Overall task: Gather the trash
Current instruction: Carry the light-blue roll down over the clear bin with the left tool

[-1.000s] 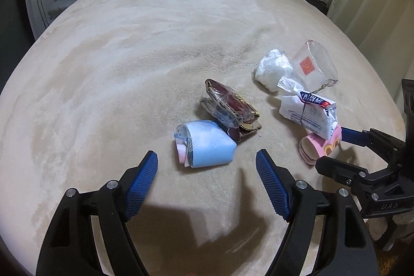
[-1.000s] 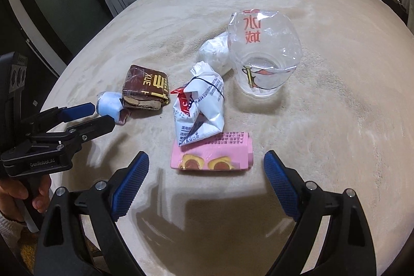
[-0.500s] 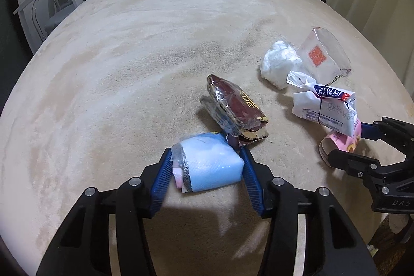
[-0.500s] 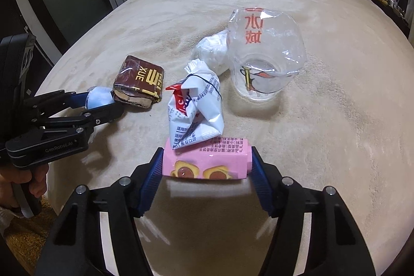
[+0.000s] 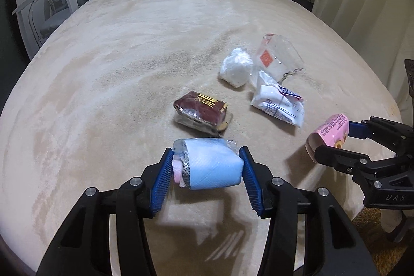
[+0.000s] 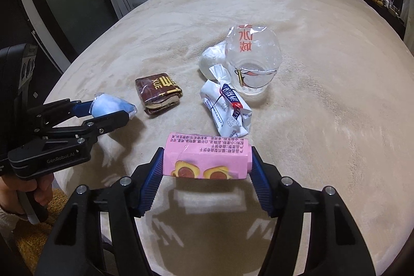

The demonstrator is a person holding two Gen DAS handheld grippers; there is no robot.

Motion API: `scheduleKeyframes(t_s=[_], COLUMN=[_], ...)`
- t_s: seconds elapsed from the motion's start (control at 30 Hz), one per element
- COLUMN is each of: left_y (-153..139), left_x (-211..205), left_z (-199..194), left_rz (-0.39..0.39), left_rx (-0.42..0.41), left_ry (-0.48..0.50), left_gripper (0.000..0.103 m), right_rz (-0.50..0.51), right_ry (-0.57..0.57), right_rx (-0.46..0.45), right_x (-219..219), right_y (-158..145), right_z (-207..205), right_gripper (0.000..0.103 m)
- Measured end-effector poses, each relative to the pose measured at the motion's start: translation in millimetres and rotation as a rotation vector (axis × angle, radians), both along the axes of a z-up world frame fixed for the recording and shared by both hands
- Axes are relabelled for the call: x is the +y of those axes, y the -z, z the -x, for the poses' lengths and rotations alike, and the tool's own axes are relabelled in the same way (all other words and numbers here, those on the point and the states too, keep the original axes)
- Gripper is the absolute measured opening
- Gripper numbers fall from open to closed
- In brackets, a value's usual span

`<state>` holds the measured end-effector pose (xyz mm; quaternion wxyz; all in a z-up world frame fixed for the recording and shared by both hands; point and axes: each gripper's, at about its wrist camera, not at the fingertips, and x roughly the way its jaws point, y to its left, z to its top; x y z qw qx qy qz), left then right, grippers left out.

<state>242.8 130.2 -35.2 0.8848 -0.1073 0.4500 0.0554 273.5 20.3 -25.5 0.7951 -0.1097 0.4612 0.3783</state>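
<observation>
Trash is in both of your tools now. Your left gripper is squeezed on the blue pack, and your right gripper is squeezed on the pink box. Each one hangs a little above the bed cover, with its shadow under it.

Be careful with the blue pack. It looks soft and puffy, and its shiny wrap is loose at one end. It could slip out if you swing your hand fast. The pink box is held only by its two short ends. It looks like thin card, so it could bend in the middle and pop out.

Your two tools are close together. If you turn one quickly, it could bump the other and knock something loose.

A bit farther away, the brown wrapper and the white packet lie on the bed. Behind them are the white wad and the clear cup, touching each other. The cup looks light and lies tipped over. It could roll away if you nudge it.

I see no bin in either view, so I cannot tell where all this should go.
</observation>
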Motion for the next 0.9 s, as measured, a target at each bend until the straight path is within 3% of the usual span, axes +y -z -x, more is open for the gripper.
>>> scheduleKeyframes(t_s=[0.63, 0.9], left_y=[-88.1, -110.6], left_x=[-77.6, -113.9], left_z=[95.3, 141.0], left_rz=[0.002, 0.000], left_rx=[-0.136, -0.182], left_ry=[0.064, 0.090], left_gripper=[0.050, 0.050], right_rz=[-0.082, -0.122], right_ry=[0.017, 0.041], right_rx=[-0.124, -0.159], right_x=[-77.4, -116.5], right_y=[-87.9, -111.7], right_z=[105.0, 154.7], right_gripper=[0.063, 0.063])
